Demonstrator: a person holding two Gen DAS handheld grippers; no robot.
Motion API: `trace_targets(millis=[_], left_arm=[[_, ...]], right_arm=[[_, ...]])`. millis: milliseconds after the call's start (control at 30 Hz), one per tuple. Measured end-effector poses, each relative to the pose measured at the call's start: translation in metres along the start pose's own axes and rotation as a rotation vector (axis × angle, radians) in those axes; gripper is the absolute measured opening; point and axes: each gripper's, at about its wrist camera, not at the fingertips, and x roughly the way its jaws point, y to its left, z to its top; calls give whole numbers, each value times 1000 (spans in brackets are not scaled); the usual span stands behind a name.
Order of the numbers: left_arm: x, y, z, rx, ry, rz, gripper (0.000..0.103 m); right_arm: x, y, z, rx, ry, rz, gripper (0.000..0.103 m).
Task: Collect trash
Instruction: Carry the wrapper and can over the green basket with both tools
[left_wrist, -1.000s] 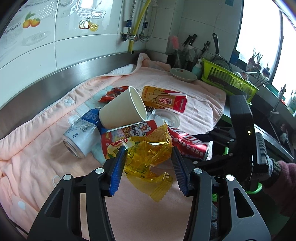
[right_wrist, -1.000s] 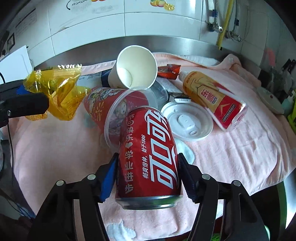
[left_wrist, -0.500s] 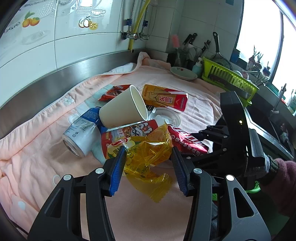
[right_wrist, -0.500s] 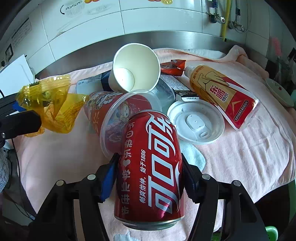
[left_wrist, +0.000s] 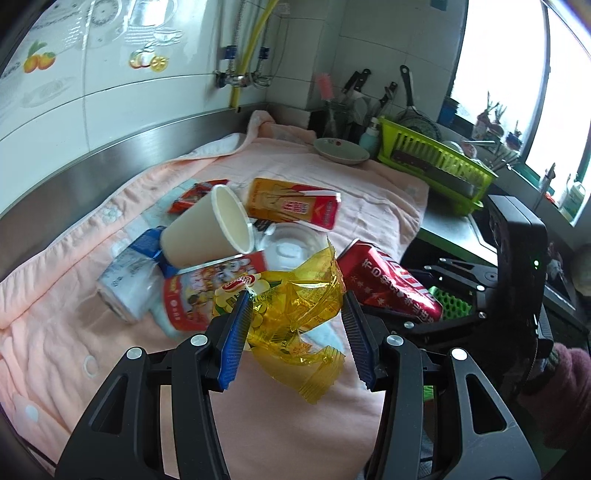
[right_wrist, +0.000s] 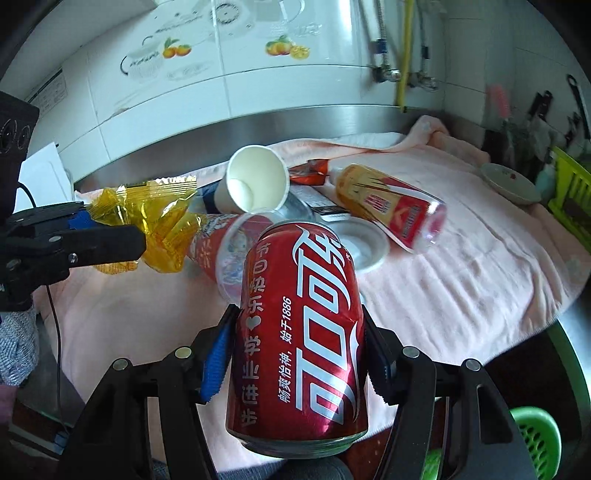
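Observation:
My left gripper (left_wrist: 295, 314) is shut on a crumpled yellow snack wrapper (left_wrist: 291, 314) and holds it above the pink towel (left_wrist: 92, 332). My right gripper (right_wrist: 299, 328) is shut on a red cola can (right_wrist: 299, 332), lifted off the towel; the can also shows in the left wrist view (left_wrist: 388, 280). The wrapper shows at the left in the right wrist view (right_wrist: 155, 221). On the towel lie a paper cup (left_wrist: 210, 232), a red-printed plastic cup (left_wrist: 199, 291), a white lid (left_wrist: 288, 247), an orange drink bottle (left_wrist: 295, 206), a blue-white can (left_wrist: 129, 277) and a red wrapper (left_wrist: 192, 195).
A steel backsplash (left_wrist: 110, 155) and tiled wall run behind the towel. A small dish (left_wrist: 340, 151), a green dish rack (left_wrist: 436, 166) and knives stand at the far right. A green basket (right_wrist: 535, 439) sits below the counter edge.
Both grippers have risen and pulled back a little from the pile, the right one lifting the cola can higher. The trash on the towel has not moved.

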Motion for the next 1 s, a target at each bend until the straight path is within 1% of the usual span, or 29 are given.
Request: trace_targets(millis=[100, 300, 433, 500, 600, 767, 867, 1000], left_arm=[[6, -18, 2, 27, 5, -34, 49], [18, -56, 7, 78, 12, -94, 49], [22, -76, 6, 117, 12, -87, 48], [25, -76, 7, 110, 18, -90, 48], [28, -73, 4, 103, 33, -74, 48], [29, -70, 4, 91, 41, -79, 47], [28, -78, 6, 106, 39, -98, 47], [33, -94, 8, 126, 45, -147, 47]], right_arm=[[-14, -12, -11, 33, -5, -53, 60], [-53, -44, -44, 134, -27, -169, 60], [-71, -65, -67, 195, -30, -216, 60], [-76, -72, -75, 219, -29, -236, 60], [-79, -82, -83, 252, -27, -245, 60], [-82, -85, -88, 265, -35, -260, 60], [-89, -88, -94, 279, -43, -274, 60], [-100, -97, -106, 304, -38, -327, 60]])
